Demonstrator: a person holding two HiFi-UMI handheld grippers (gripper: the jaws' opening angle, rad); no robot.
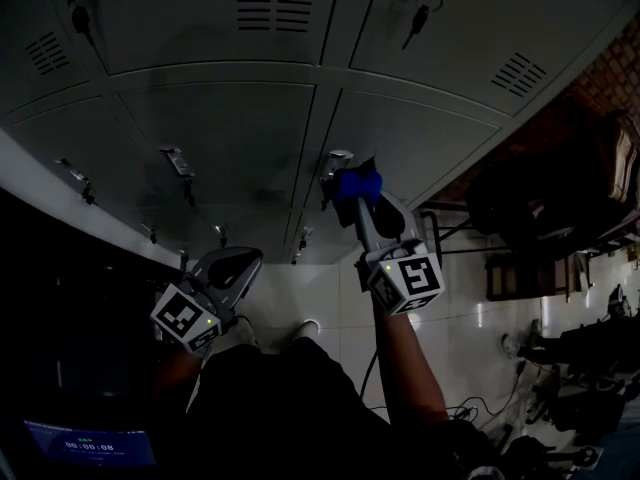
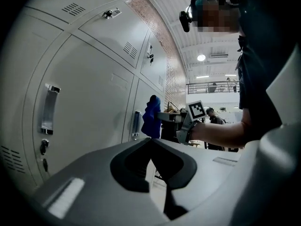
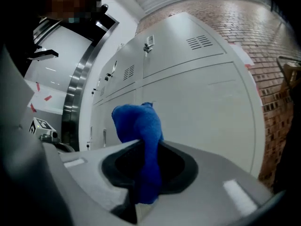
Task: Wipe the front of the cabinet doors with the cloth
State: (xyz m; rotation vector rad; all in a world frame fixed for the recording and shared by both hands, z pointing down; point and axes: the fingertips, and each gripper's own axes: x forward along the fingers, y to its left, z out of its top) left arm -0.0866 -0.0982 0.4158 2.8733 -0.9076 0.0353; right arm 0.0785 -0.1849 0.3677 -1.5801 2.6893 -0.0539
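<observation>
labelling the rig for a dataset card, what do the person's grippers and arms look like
The left gripper and right gripper both have smooth, light grey moulded bodies, each ending in a dark-lined claw. Each carries a white cube printed with black square markers. The forearms are unsleeved, and the person wears a dark top.

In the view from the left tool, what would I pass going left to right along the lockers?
Near door handle → second door handle → blue cloth → right tool gripping it → the person's forearm.
</observation>
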